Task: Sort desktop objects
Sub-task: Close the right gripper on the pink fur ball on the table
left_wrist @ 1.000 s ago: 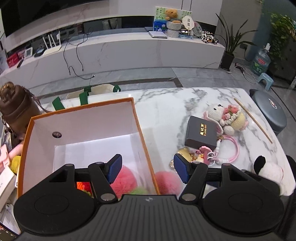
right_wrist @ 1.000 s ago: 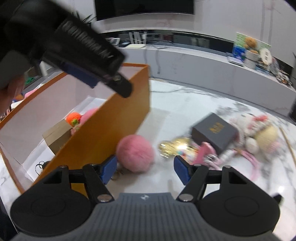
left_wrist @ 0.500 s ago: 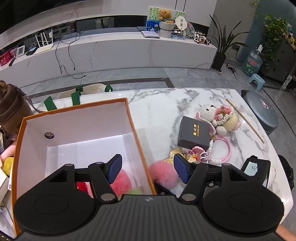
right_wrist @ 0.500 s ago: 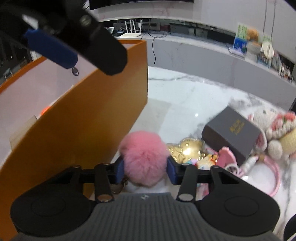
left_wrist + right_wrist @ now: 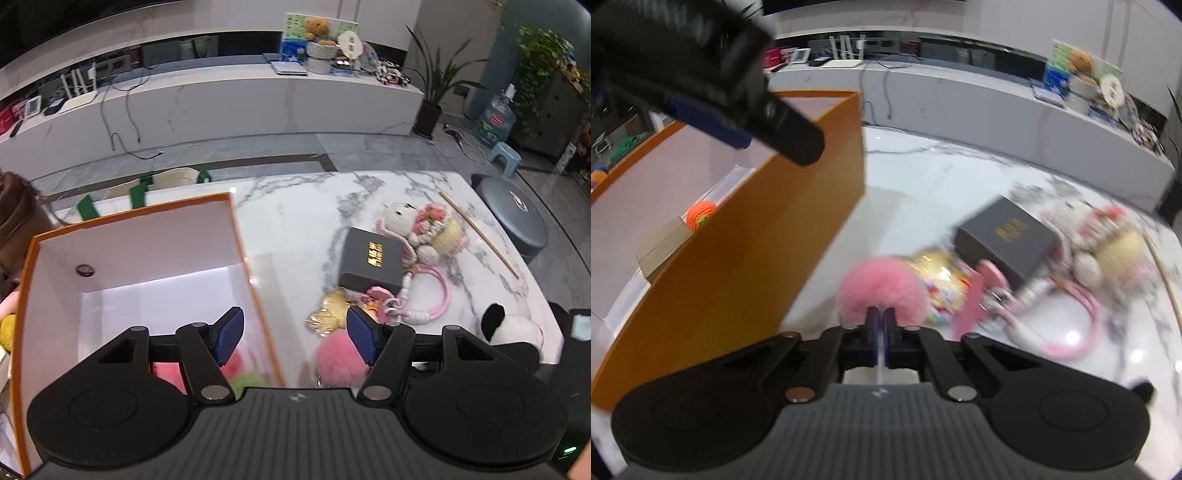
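A pink pompom (image 5: pixel 881 291) is pinched in my right gripper (image 5: pixel 881 325), whose jaws are squeezed nearly together on it, just right of the orange box (image 5: pixel 768 236). The pompom also shows in the left wrist view (image 5: pixel 341 360). My left gripper (image 5: pixel 295 332) is open and empty, hovering over the box's right wall (image 5: pixel 255 280). The box holds a pink plush (image 5: pixel 232 363), an orange crochet ball (image 5: pixel 701 216) and a cardboard piece (image 5: pixel 661 245). On the marble table (image 5: pixel 295 221) lie a black gift box (image 5: pixel 373 260), a gold charm (image 5: pixel 328 312), a crochet doll (image 5: pixel 421 230) and a pink ring toy (image 5: pixel 424 306).
A panda plush (image 5: pixel 506 328) lies at the table's right edge. A thin wooden stick (image 5: pixel 478 234) lies far right. A grey stool (image 5: pixel 513 218) stands beyond the table. A bag with green straps (image 5: pixel 140 190) sits behind the box.
My right gripper has closed tight on the pink pompom and lifted it slightly. The left gripper has stayed open above the box, shifting a little.
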Motion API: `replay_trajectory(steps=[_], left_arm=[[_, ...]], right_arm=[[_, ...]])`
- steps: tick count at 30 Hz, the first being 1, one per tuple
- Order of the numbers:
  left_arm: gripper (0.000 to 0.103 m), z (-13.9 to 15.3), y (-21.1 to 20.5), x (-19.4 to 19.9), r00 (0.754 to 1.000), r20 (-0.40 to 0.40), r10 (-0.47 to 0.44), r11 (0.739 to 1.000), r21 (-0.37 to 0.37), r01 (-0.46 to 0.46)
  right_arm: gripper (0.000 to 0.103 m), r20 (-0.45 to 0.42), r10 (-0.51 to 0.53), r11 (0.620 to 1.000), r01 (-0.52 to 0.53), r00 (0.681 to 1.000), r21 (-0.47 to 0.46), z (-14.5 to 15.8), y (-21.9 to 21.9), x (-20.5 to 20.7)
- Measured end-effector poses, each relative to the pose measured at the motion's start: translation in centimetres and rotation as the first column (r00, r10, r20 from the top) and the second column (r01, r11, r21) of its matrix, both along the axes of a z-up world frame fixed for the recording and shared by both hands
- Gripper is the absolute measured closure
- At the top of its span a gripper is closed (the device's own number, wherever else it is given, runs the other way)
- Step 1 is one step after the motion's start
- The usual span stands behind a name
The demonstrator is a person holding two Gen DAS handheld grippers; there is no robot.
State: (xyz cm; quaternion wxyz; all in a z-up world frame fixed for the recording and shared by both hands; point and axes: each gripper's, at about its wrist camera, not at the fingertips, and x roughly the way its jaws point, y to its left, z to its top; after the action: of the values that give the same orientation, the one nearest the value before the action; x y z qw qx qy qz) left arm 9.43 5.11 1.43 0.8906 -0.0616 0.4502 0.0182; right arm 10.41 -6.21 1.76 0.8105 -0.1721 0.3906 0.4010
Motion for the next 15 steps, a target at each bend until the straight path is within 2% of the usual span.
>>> replay_trajectory(steps=[1,2,4,6,7,8,9,12,13,15], left_arm=[[0.030,-0.2,-0.6,0.2,1.000,-0.005,-0.008,1.000,0.003,0.008],[0.022,-0.4,-1.1,0.3,1.000,-0.005,-0.009,1.000,0.017,0.009],[0.016,-0.5,-2.1,0.6,1.000,-0.003,-0.010,0.999,0.052,0.011],[0.016,-0.5,-2.7,0.8,1.000,0.008,-0.013,0.997,0.074,0.013],[0.016,-0.4,-2.7,0.9,1.000,0.010,-0.022,0.998,0.052,0.021],[0.016,-0.3,-2.6,0.9,1.000,0.012,-0.021,0.999,0.025,0.021],[0.016,-0.1,-2.6,0.9,1.000,0.019,-0.016,1.000,0.013,0.016],[0.016,0.3,-2.8,0.9,0.999,0.044,-0.015,1.000,0.016,0.014],[0.016,0.3,-2.8,1.1,0.999,0.047,-0.019,1.000,0.013,0.019],[0.016,0.1,-3.0,1.5,0.998,0.047,-0.032,0.999,0.007,0.032]], right_arm=[[0.103,-0.021,-0.015,1.000,0.014,1.000,-0.016,0.1,-0.9,0.1],[0.103,-0.039,-0.022,0.999,0.021,0.999,-0.028,0.1,-1.8,0.1],[0.102,-0.057,-0.017,1.000,0.015,0.998,-0.027,0.0,-3.3,0.2],[0.091,-0.029,0.000,1.000,0.001,1.000,0.013,0.0,-4.2,0.0],[0.086,0.003,0.015,0.999,-0.016,1.000,0.033,0.0,-4.3,-0.2],[0.070,0.029,0.025,0.999,-0.026,0.999,0.045,0.0,-4.3,-0.4],[0.060,0.061,0.030,0.997,-0.034,0.998,0.066,0.0,-4.0,-0.5],[0.056,0.095,0.062,0.990,-0.073,0.994,0.119,0.2,-2.5,-0.5],[0.049,0.099,0.070,0.988,-0.083,0.993,0.132,0.2,-1.9,-0.5],[0.044,0.113,0.088,0.986,-0.103,0.990,0.132,0.0,-0.6,-0.5]])
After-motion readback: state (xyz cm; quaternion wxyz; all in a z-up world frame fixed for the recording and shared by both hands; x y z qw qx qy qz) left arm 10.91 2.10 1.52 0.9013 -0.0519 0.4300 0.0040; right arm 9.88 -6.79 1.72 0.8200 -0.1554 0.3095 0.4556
